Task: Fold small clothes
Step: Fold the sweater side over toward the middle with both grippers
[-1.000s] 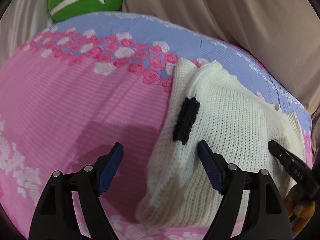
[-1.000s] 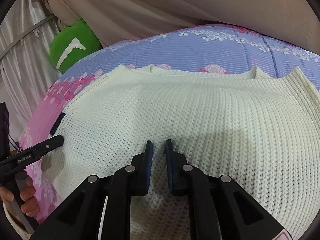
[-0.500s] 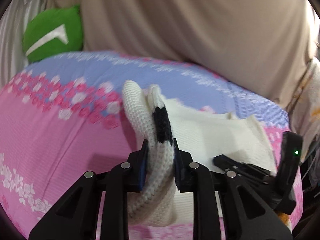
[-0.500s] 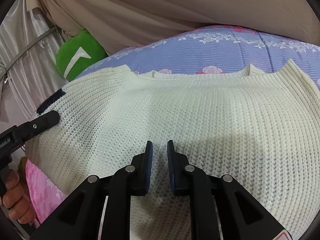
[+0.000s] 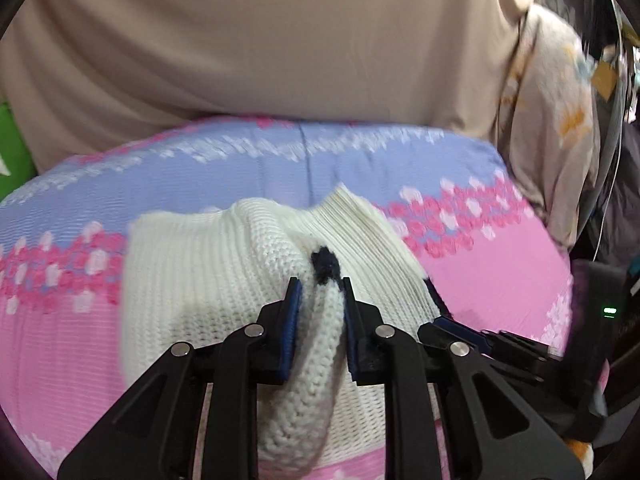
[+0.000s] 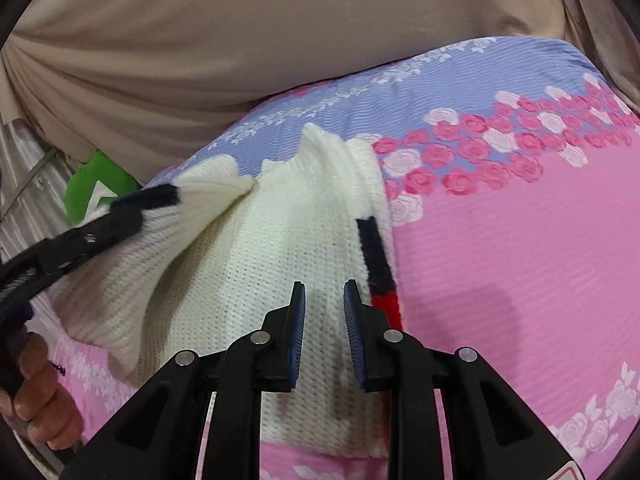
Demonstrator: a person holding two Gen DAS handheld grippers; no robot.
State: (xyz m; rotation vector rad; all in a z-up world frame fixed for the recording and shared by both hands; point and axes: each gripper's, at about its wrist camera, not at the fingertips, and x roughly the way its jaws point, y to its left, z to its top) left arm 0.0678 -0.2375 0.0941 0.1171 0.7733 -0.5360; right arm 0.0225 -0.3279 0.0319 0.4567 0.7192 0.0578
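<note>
1. The left gripper (image 5: 318, 312), wide apart a second ago beside the white knit sweater (image 6: 280, 248), now clamps its left edge and carries it up and across the body.
2. The right gripper (image 6: 324, 316), fingers a little apart and gripping nothing, hovers over the sweater's middle on the floral bedspread (image 6: 520, 220) (lengthwise fold underway, judging by the raised flap).

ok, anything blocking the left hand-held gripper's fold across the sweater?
Nothing visible. The left hand-held gripper holds the sweater edge; the right hand-held gripper hovers over the far side, jaws slightly apart.
</note>
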